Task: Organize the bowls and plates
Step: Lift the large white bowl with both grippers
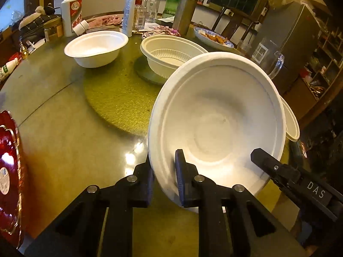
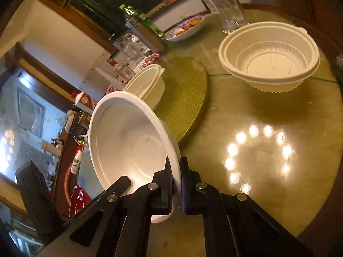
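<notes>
A white paper bowl [image 1: 216,128] is tilted up off the table, inside facing me. My left gripper [image 1: 164,154] is shut on its near left rim, one finger inside and one outside. In the right wrist view the same bowl [image 2: 128,139] is pinched at its right rim by my right gripper [image 2: 175,159], also shut. The right gripper's finger [image 1: 257,152] shows at the bowl's right edge. A second white paper bowl [image 1: 94,47] sits at the back left. A ribbed plastic bowl [image 1: 169,53] stands on a round green mat [image 1: 120,98]. Stacked ribbed bowls [image 2: 270,57] sit at the right.
Bottles, a steel flask [image 1: 184,10], a glass mug [image 1: 270,60] and a blue-patterned plate of food [image 1: 212,36] crowd the far side of the round table [image 1: 64,128]. A red package [image 1: 8,160] lies at the left edge. Lamp reflections shine on the tabletop [image 2: 257,154].
</notes>
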Tool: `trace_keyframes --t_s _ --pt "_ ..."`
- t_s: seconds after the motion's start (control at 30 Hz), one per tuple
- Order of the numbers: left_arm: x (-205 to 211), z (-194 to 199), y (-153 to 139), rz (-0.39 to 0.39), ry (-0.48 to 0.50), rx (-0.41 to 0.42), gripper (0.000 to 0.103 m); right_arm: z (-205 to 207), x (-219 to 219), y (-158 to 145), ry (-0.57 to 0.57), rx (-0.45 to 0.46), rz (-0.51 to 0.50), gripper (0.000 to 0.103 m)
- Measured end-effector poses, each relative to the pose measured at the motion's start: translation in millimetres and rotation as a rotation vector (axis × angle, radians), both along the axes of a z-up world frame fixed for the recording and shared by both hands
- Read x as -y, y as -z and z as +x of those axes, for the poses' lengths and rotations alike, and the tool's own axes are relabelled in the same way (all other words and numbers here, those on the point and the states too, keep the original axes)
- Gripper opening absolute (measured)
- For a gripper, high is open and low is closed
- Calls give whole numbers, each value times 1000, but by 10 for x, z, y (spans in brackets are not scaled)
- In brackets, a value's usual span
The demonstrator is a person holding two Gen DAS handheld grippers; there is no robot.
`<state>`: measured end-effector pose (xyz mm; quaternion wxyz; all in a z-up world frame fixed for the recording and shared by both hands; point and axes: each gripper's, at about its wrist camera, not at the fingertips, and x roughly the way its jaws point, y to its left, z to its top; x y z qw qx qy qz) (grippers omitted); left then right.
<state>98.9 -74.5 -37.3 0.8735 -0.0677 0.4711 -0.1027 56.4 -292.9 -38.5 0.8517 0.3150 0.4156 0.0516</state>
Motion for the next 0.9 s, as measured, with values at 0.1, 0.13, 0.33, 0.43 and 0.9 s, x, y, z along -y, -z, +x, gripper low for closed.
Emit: trace_keyframes --t_s 0.1,0.13,0.33,0.43,0.9 --pt "-71 -105 -42 0 0 17 16 -53 -71 -53 -13 16 -6 6" --pt "-93 -150 -61 1 -3 24 16 -92 -98 -66 -17 23 -10 6" --pt "-207 -263 -85 16 -18 34 16 -211 -282 -135 -42 47 -36 6" --pt "-281 -342 -76 16 -27 30 16 -262 -359 -152 -52 50 -51 6" --pt "-549 -579 -64 -3 -48 35 16 -444 -641 -190 -82 65 -84 6"
